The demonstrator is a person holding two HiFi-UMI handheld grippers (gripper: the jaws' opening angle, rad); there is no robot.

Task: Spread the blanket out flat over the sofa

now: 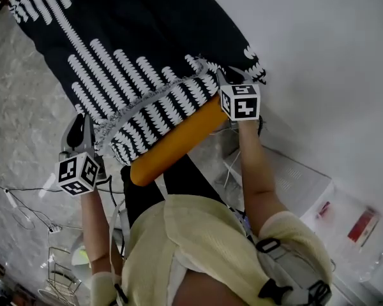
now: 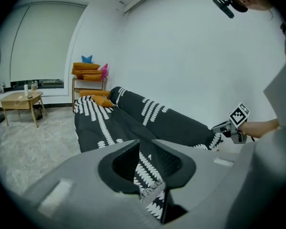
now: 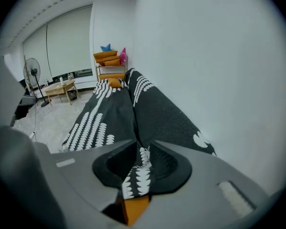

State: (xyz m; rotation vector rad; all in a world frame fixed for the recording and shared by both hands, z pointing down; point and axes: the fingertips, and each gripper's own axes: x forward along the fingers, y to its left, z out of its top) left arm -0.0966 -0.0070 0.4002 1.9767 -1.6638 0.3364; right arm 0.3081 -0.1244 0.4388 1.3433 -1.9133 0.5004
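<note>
"Blanket (image 1: 134, 50) position?"

"Draped over the sofa (image 1: 179, 139), whose rounded orange upholstery shows below the hem. It's black cloth with rows of white feathery stripes and a frayed fringe."

"And the grippers?"

"The left gripper (image 2: 144, 163) has its grey jaws nearly together, pinching the fringed edge. The right gripper (image 3: 142, 168) is narrowed on a bunched fold at the corner by the white wall (image 1: 319, 37)."

The black fabric blanket with white leaf-like stripes (image 1: 134, 62) drapes the orange sofa (image 1: 179, 139), its near fringed edge lifted.
</note>
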